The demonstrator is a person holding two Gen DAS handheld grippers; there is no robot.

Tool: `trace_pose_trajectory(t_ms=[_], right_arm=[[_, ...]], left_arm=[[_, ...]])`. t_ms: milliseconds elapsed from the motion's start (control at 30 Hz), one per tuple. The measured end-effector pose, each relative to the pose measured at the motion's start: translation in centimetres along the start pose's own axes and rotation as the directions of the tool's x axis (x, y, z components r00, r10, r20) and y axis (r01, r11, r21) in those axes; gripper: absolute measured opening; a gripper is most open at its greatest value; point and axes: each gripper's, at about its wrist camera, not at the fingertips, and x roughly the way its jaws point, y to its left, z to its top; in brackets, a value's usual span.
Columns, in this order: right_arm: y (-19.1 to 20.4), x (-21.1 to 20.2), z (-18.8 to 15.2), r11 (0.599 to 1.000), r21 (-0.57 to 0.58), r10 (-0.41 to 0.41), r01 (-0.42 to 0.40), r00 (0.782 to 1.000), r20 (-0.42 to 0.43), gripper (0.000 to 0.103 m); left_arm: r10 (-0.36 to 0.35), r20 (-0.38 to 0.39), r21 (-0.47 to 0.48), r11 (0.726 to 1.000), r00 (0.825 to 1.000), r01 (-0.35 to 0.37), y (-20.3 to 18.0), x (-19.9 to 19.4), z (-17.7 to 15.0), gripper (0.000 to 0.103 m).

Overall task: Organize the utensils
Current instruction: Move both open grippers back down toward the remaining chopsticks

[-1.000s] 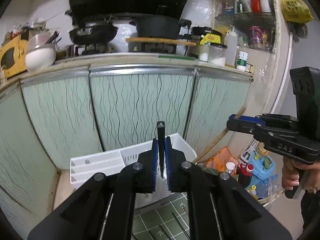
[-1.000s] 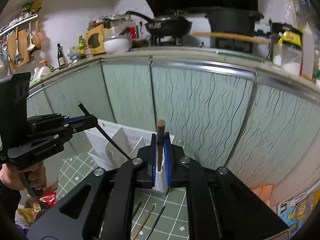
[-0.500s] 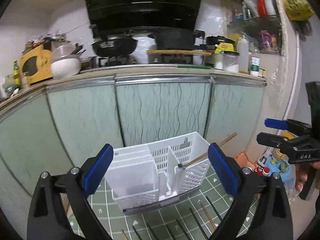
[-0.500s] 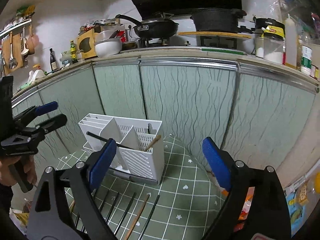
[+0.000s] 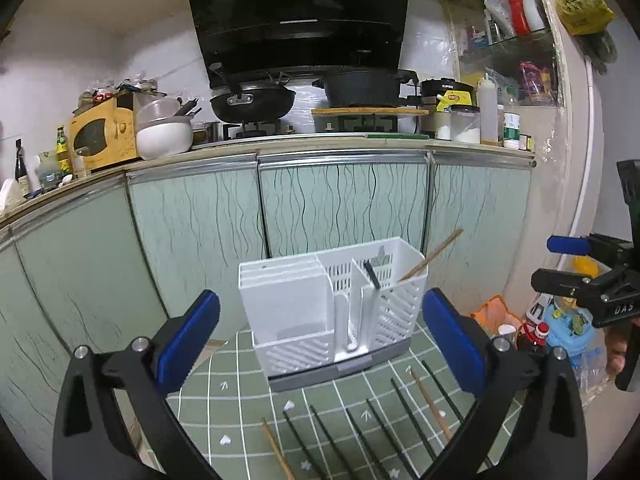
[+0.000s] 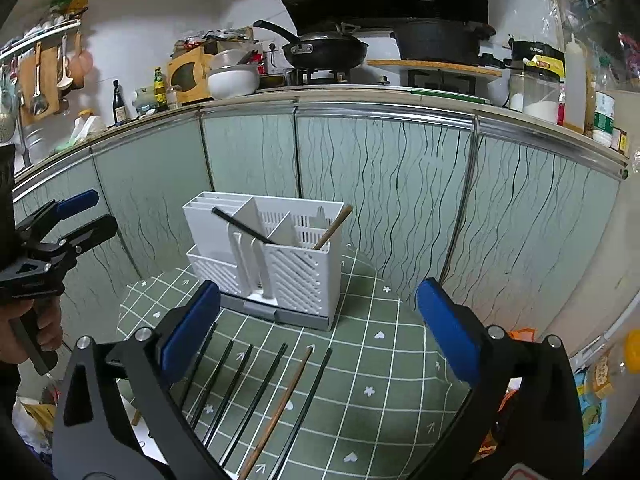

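A white slotted utensil holder [image 5: 332, 308] [image 6: 264, 264] stands on a green checked cloth [image 6: 360, 360]. A black chopstick [image 6: 244, 228] [image 5: 372, 274] and a wooden chopstick [image 6: 332, 232] [image 5: 432, 256] lean in its right compartment. Several black chopsticks [image 6: 256, 396] and a wooden one [image 6: 280, 404] lie on the cloth in front of it; they also show in the left wrist view [image 5: 400, 412]. My left gripper [image 5: 320, 340] [image 6: 80, 220] is open and empty. My right gripper [image 6: 316, 332] [image 5: 568, 264] is open and empty. Both are held back from the holder.
Green patterned cabinet doors [image 5: 340, 208] stand right behind the holder. A counter above carries a wok [image 5: 252, 104], a pot [image 5: 360, 88], a white bowl [image 5: 164, 136] and jars. Bottles and bags [image 5: 560, 328] clutter the floor at the right.
Both grippers opened and let go of their chopsticks, which now lean in the holder. Both grippers pulled back and up, away from the holder.
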Motion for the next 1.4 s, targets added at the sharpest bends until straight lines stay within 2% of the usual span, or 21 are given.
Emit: trace_pose_trajectory(t_ms=[100,333,867,1400], right_arm=[[0.7,-0.6,-0.9,1.0,-0.02,-0.014,0.014,1.0,0.003,0.095],[1.3,-1.2,-3.5,1.0,-0.003,-0.027,0.027,1.0,0.003,0.095],[2.7,-0.5,-9.7,0.997,-0.039,-0.073,0.07,0.996,-0.061,0.095],[2.2,1.3,-15.9,0.998,0.024,-0.06,0.064,0.988,-0.143,0.095]], left_arm=[[0.025,-0.008,0.0,1.0,1.0,-0.025,0.2,-0.8,-1.4,0.098],[0.016,-0.029,-0.011,1.0,0.999,-0.016,0.9,-2.0,-4.7,0.098],[0.055,-0.093,-0.001,0.998,0.994,-0.055,1.6,-3.2,-11.3,0.098],[0.052,-0.195,-0.056,0.996,0.979,-0.064,2.0,-3.3,-18.6,0.095]])
